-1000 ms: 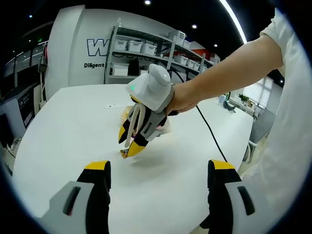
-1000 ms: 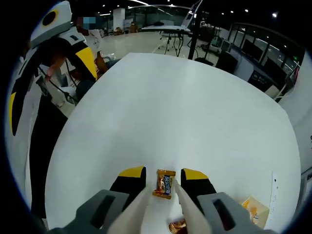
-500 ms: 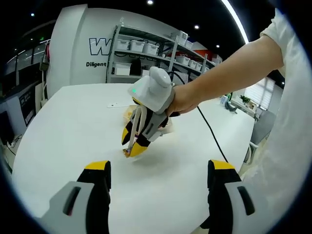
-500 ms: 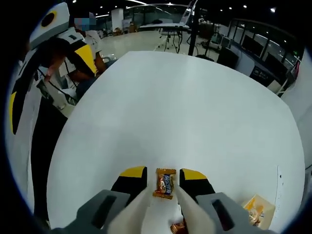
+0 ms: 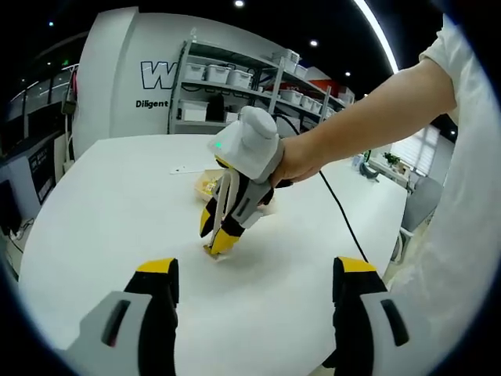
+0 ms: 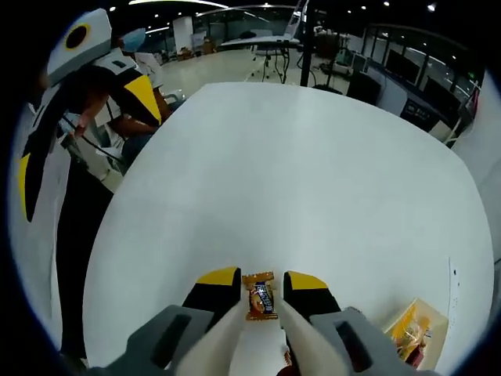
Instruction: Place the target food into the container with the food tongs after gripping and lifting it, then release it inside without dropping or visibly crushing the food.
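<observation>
— Right gripper?
— Clamped on white plastic food tongs, tips pinching a small glossy orange candy wrapper at the smooth white table. Square container nearby.
— Left gripper?
— Wide apart, nothing held.

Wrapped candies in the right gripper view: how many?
2 clear. One orange wrapped candy sits between the tong tips of the right hand-held gripper; a second candy peeks out below it. More pieces may lie in the container, too small to count.
</observation>
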`<state>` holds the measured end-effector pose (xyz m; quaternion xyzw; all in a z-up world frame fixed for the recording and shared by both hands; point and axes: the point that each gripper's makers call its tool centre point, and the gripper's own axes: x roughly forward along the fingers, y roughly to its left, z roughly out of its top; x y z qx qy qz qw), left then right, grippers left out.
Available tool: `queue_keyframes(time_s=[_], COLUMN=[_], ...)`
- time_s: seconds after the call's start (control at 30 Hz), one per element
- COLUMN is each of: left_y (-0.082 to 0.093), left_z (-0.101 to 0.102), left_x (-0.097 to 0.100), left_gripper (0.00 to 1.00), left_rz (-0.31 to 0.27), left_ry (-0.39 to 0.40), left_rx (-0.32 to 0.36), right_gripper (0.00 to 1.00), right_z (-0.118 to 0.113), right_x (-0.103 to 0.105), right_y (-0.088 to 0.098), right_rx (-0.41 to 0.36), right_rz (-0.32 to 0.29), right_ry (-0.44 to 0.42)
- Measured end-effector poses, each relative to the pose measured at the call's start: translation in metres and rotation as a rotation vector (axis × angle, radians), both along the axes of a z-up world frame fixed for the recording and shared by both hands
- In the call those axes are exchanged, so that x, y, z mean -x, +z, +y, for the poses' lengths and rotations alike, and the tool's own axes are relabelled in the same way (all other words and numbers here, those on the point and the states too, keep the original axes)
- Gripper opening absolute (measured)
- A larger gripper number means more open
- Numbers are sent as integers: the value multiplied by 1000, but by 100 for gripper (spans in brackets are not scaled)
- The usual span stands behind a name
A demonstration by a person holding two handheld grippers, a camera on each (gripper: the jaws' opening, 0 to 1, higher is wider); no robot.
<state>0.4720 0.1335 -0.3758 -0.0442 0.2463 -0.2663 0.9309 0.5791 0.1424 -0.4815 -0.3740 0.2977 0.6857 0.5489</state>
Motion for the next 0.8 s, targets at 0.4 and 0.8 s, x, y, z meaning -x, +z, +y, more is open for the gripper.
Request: queue_keyframes(time_s=[0.4, 0.8], left_y=[8, 16], left_z=[-16, -39], left_x=[-9, -18], left_gripper=[78, 77], left_rz=[-24, -50], left_ry=[-48, -113], left_rx=[-1, -2], right_gripper=[15, 15], right_z=[-15, -39], right_x=[-5, -28], right_y=[26, 63], right_rx=[-28, -66], right_rz=[-15, -56], right_ry=[-39, -101])
